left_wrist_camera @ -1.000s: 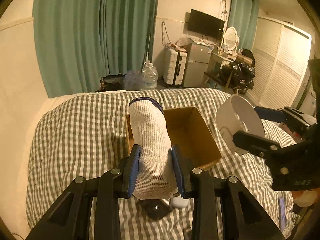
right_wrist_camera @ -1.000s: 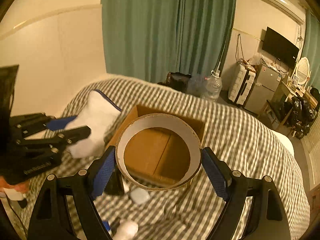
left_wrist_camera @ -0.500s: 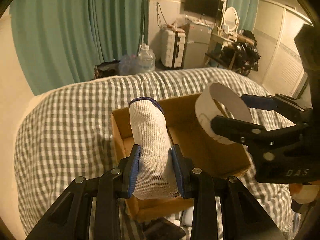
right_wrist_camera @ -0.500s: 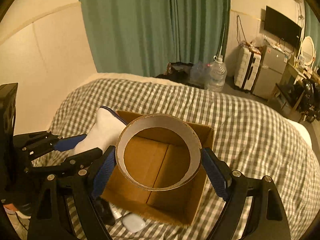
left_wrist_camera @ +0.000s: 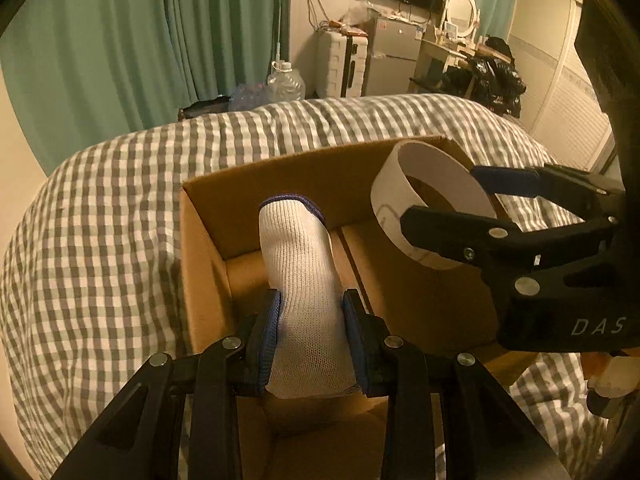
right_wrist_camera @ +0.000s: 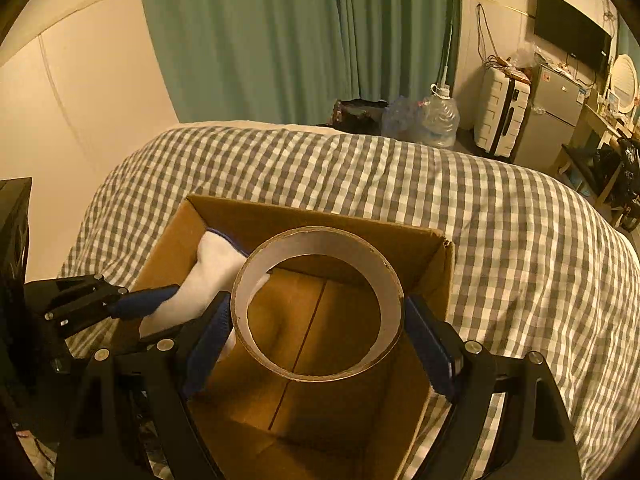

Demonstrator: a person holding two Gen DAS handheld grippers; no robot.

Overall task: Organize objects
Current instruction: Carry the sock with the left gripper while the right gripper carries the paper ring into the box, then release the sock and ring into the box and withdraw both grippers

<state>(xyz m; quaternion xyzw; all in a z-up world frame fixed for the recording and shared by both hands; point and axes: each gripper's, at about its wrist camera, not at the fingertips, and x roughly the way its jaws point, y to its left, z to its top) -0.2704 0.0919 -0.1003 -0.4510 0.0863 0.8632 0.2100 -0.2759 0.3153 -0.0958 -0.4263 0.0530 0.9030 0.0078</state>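
An open cardboard box [left_wrist_camera: 208, 264] [right_wrist_camera: 440, 280] sits on a bed with a grey checked cover [left_wrist_camera: 100, 220] [right_wrist_camera: 520, 220]. My left gripper [left_wrist_camera: 312, 340] is shut on a white rolled sock with a blue cuff [left_wrist_camera: 304, 280], held inside the box's left half. The sock [right_wrist_camera: 208, 280] and the left gripper's blue pad [right_wrist_camera: 144, 304] also show in the right wrist view. My right gripper [right_wrist_camera: 320, 340] is shut on a wide cardboard tape ring [right_wrist_camera: 316, 304], held over the box's opening. The ring [left_wrist_camera: 424, 216] hangs over the box's right half.
Green curtains [right_wrist_camera: 300, 40] hang behind the bed. On the floor beyond stand a water jug [right_wrist_camera: 436, 116], a white suitcase [right_wrist_camera: 500, 116] and a small fridge [right_wrist_camera: 552, 116]. A cream wall [right_wrist_camera: 80, 100] runs along the bed's left side.
Both grippers have come down and forward over the box, each keeping its grip. The sock has gone from above the box's near edge to inside it, and the ring now hangs over the opening.
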